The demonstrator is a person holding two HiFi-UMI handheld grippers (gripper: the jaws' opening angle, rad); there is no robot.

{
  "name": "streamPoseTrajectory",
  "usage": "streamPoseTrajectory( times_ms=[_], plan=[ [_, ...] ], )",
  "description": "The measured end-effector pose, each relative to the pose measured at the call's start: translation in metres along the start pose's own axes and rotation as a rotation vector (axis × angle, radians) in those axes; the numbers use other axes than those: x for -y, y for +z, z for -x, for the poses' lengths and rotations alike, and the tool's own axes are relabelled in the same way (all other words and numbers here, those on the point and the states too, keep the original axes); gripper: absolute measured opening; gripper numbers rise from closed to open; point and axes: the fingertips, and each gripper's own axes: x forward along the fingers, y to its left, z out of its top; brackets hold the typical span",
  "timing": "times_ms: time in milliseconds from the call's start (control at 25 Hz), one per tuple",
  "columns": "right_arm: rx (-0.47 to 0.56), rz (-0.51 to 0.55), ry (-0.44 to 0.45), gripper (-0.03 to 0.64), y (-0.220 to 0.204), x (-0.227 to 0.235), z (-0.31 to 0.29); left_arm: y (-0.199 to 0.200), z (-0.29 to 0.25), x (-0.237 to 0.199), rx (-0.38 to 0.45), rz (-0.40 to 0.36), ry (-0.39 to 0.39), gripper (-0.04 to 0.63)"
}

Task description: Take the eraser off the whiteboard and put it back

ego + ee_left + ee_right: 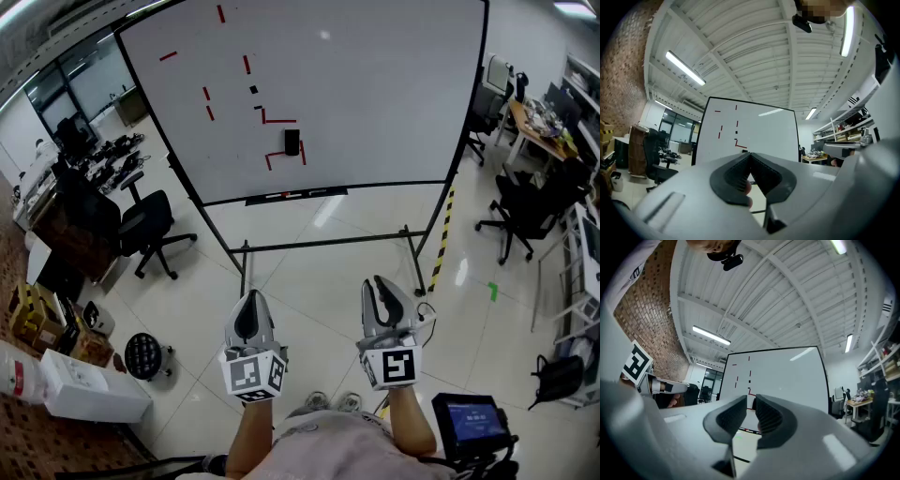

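A black eraser (292,142) sticks to the large whiteboard (375,103), low and left of centre, among short red marks. The board stands on a black frame well ahead of both grippers. My left gripper (251,300) is held low at the left, jaws shut with nothing in them. My right gripper (379,284) is level with it at the right, its jaws a narrow gap apart and empty. In the left gripper view the whiteboard (759,131) rises behind the closed left gripper (750,155). In the right gripper view the whiteboard (787,376) shows beyond the right gripper (751,401).
A pen tray (295,195) runs along the board's lower edge. Office chairs (145,225) and desks stand at the left, another chair (525,211) at the right. Boxes (89,394) lie at the near left. Yellow-black tape (442,239) marks the floor. A small screen (473,422) sits near my right.
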Motion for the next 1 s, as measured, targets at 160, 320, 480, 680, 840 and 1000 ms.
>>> streamPoseTrajectory(
  times_ms=[160, 320, 480, 680, 840, 1000],
  plan=[
    [-0.09, -0.001, -0.055, 0.052, -0.009, -0.001, 0.019, 0.002, 0.019, -0.004, 0.001, 0.046, -0.018, 0.003],
    [-0.054, -0.065, -0.089, 0.003, 0.002, 0.019, 0.031, 0.026, 0.02, 0.023, 0.036, 0.069, -0.1, 0.003],
    [-0.051, -0.046, -0.082, 0.003, -0.001, 0.031, 0.033, -0.004, 0.007, 0.053, -0.043, 0.099, -0.119, 0.003],
    [0.05, 0.044, -0.1, 0.003, 0.018, 0.032, 0.029, -0.03, 0.0, 0.073, -0.1, 0.067, -0.118, 0.005],
    [0.029, 0.057, -0.118, 0.003, 0.02, 0.04, 0.024, -0.026, -0.01, 0.094, -0.034, 0.112, -0.201, 0.005],
    [-0.042, -0.008, -0.026, 0.003, -0.012, 0.031, 0.002, -0.037, -0.009, 0.106, -0.024, 0.108, -0.249, 0.005]
  ],
)
